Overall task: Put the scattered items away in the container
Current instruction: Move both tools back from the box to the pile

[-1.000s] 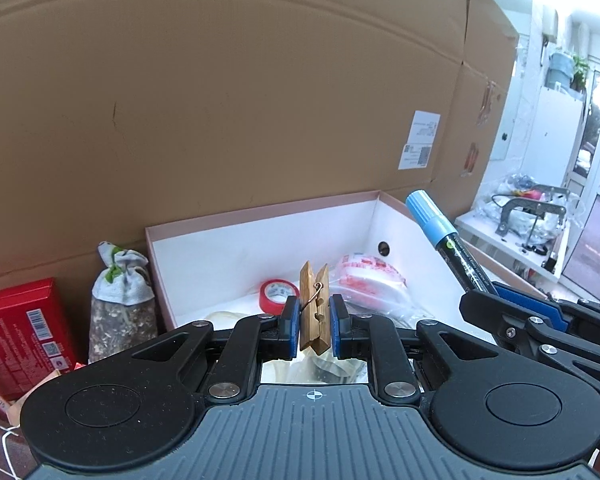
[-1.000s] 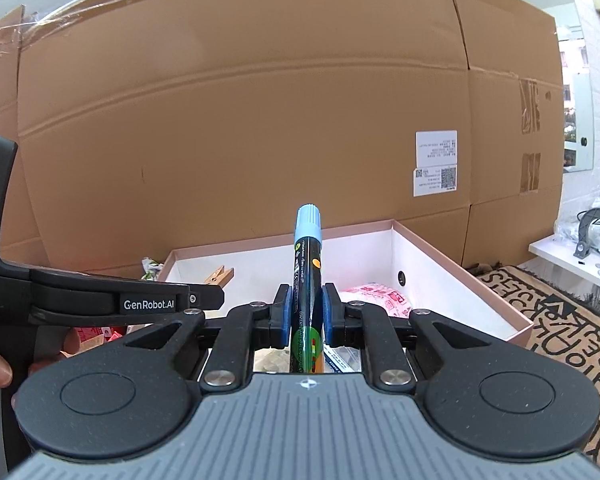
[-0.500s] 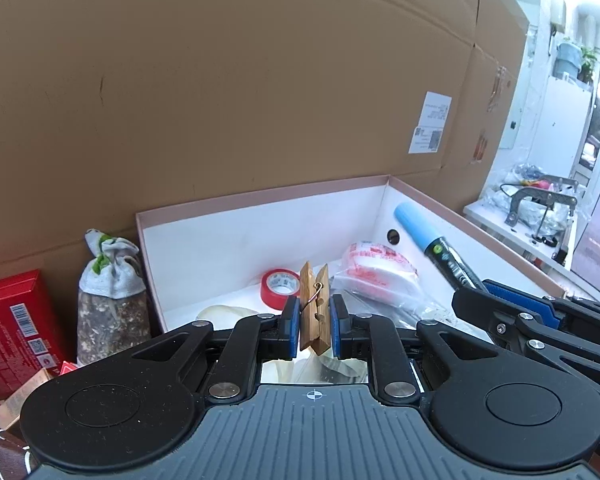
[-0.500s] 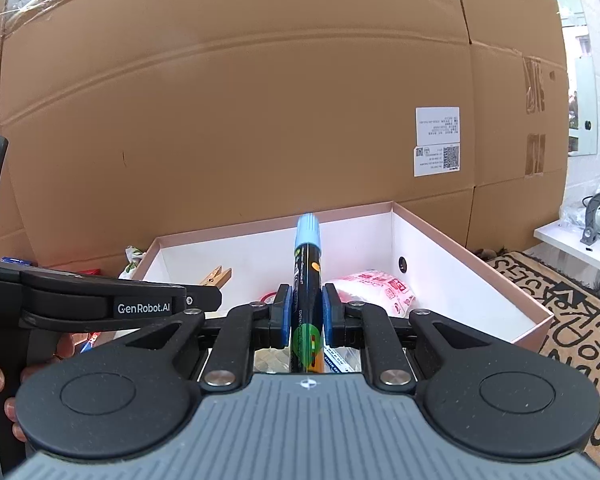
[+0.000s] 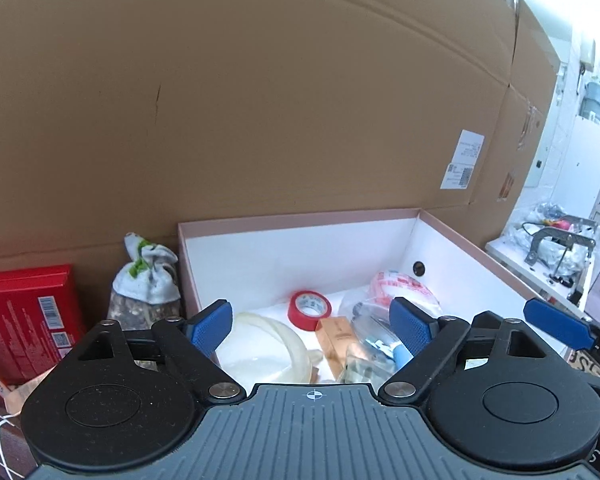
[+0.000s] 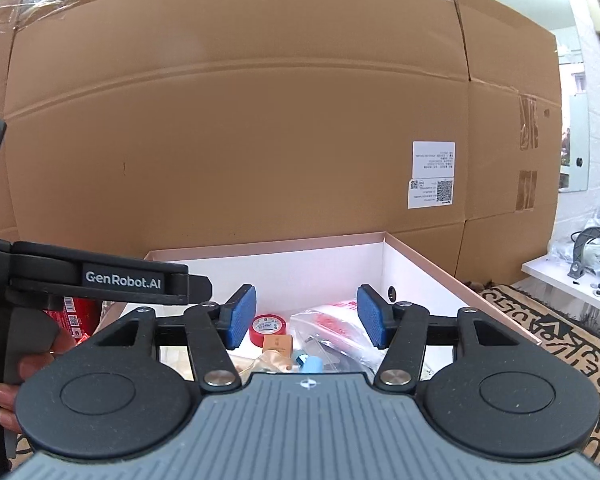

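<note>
A tall cardboard sheet (image 6: 236,128) is seen behind the open pink box (image 6: 420,256). Both the left gripper (image 5: 312,326) and right gripper (image 6: 306,316) are held over it, jaws just spread, nothing between them. Inside the box lie a red tape roll (image 5: 310,310), the wooden clothespin (image 5: 336,342) and the blue-capped marker (image 6: 310,364).

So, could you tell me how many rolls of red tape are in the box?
1: the red tape roll lies on the box floor near its back wall. Others may be hidden under the clutter.
</note>
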`<state>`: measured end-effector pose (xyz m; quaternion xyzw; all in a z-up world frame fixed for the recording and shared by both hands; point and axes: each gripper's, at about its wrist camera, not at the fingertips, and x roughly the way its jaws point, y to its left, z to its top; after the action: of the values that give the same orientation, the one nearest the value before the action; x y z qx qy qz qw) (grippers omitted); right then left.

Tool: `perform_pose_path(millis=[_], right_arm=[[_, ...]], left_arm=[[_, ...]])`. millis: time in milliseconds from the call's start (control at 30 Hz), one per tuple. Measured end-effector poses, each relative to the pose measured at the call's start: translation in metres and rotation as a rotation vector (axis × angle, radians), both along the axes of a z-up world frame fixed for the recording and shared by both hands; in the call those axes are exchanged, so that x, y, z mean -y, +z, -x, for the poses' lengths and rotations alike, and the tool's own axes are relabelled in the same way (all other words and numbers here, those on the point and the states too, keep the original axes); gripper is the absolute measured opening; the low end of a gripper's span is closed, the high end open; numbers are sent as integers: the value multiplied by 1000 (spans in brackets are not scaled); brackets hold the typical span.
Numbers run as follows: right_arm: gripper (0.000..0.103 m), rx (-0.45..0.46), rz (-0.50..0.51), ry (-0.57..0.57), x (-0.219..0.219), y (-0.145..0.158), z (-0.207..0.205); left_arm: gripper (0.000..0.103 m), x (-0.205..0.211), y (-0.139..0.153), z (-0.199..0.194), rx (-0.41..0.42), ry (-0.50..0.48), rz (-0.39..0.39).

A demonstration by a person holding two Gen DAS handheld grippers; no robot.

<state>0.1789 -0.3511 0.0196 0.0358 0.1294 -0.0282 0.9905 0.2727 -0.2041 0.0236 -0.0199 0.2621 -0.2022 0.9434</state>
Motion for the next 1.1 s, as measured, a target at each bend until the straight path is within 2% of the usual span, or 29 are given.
perform_pose_path(millis=[133,267,533,633,733,800,1100], right_arm=[[67,4,20,-12,-2,1,3],[77,10,21,-27,-3,3,8],[78,23,39,-21,-9,9,18],[81,30,44,-25,-11,11,21],[90,37,48,-36,-13,12,25],[103,41,53,-43,-14,13,28],[103,40,91,0,-29,14,39]], left_arm=[[93,1,-1,3,9,-2,-16],[93,-1,1,6,11,0,-13],[93,-7,5,14,16,5,-7],[97,-11,7,17,19,18,-1],[103,-17,10,22,26,38,14],[103,-21,11,25,31,46,26],[103,-35,14,41,47,45,29]])
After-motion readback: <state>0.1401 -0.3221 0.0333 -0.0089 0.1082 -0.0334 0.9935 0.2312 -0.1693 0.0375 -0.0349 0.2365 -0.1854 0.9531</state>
